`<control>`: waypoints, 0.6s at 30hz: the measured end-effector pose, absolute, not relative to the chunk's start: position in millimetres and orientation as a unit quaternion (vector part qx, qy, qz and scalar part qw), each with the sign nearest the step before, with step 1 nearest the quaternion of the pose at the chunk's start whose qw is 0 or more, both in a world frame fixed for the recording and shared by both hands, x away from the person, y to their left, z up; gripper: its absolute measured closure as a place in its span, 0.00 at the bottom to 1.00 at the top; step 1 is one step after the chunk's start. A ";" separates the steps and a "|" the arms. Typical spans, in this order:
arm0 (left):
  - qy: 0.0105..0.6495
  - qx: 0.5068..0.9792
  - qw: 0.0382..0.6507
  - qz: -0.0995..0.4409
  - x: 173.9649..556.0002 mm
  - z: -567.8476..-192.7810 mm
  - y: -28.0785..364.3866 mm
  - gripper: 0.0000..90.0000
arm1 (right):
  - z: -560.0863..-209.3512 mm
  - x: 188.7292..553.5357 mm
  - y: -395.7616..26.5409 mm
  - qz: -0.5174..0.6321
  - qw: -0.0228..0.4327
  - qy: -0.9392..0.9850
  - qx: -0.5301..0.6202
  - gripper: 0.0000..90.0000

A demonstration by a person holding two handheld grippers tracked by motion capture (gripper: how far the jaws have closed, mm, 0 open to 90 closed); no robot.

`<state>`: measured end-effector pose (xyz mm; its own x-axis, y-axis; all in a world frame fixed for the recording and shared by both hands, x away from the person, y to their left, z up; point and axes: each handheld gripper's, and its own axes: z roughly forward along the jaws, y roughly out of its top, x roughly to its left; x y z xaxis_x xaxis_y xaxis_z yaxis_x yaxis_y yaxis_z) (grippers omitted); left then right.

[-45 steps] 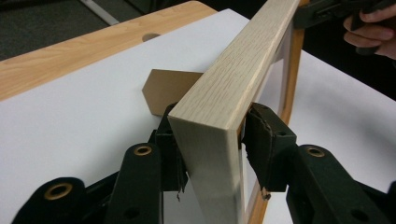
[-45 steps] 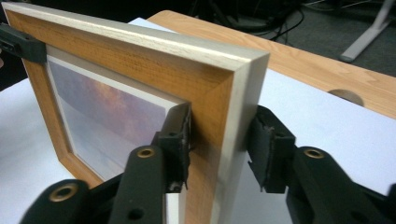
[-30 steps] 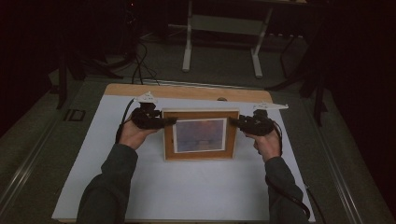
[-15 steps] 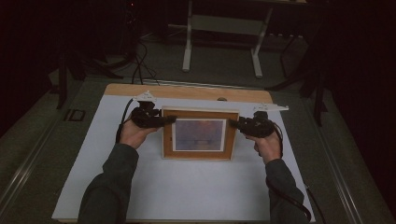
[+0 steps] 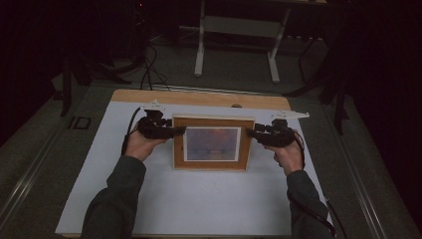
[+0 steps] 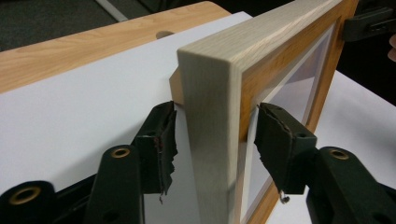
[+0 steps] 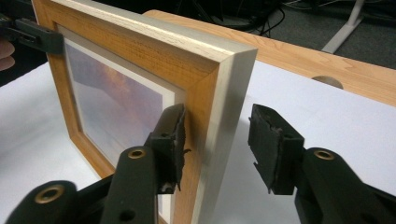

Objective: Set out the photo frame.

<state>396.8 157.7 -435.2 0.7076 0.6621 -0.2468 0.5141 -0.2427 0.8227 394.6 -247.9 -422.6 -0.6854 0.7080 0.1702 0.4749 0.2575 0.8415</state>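
A white sheet is covering the wooden table in a dark room, where the left gripper and right gripper, jaws just opening, are loosely straddling the picture frame.

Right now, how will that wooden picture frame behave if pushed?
Probably stiff: the picture frame has thick wooden rails. Likely tippy: it stands near upright on the white sheet, with only a small prop behind. The glazed front looks fragile.

A honey-brown wooden picture frame (pale grey sides) holds a seemingly orange-violet print on white paper.
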 end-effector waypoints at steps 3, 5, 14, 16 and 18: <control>0.375 0.786 0.485 0.079 392.8 -434.5 159.2 0.51 | -422.4 392.8 -250.7 0.480 0.120 0.784 0.376 0.58; 0.376 0.786 0.483 0.083 390.3 -433.1 160.9 0.49 | -422.0 391.9 -251.7 0.480 0.121 0.783 0.376 0.58; 0.388 0.780 0.482 0.096 378.2 -425.1 173.5 0.48 | -417.3 387.2 -259.9 0.479 0.119 0.785 0.375 0.57; 0.390 0.781 0.478 0.100 374.2 -424.4 174.7 0.48 | -417.3 386.5 -262.1 0.479 0.119 0.785 0.375 0.57; 0.395 0.779 0.477 0.102 368.8 -424.1 177.6 0.48 | -417.5 385.3 -264.2 0.479 0.119 0.784 0.376 0.57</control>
